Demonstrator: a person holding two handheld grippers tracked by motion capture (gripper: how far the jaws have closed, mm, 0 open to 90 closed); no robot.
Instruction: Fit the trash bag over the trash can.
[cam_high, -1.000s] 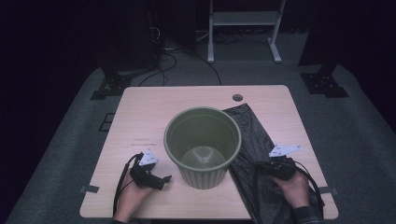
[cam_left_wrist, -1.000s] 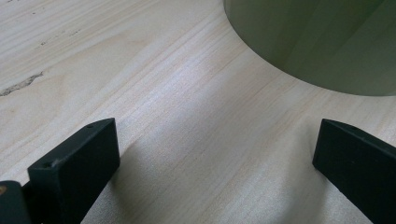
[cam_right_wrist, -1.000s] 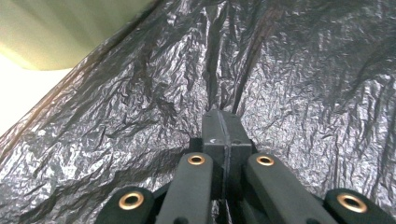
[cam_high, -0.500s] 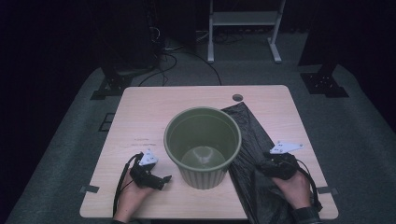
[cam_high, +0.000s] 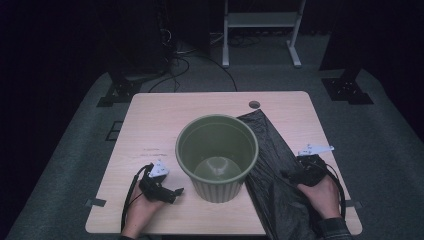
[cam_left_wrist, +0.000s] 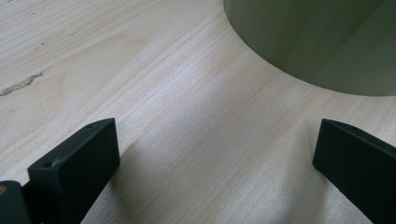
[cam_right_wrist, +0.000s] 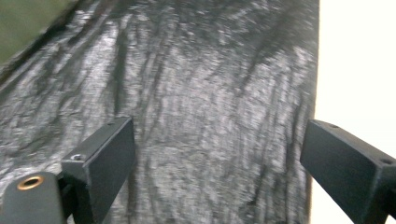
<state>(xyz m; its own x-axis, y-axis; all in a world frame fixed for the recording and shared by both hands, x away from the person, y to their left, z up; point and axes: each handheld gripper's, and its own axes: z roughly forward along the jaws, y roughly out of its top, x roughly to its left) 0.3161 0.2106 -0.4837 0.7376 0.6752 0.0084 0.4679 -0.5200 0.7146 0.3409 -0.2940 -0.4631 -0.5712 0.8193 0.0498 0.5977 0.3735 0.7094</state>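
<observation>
The right claw has just opened wide over the black bag, gripping nothing.

One bin — one bag — two tools

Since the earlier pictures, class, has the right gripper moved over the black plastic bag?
Yes. The right gripper has shifted slightly right, away from the green bucket, jaws just opened over the black plastic bag.
</observation>
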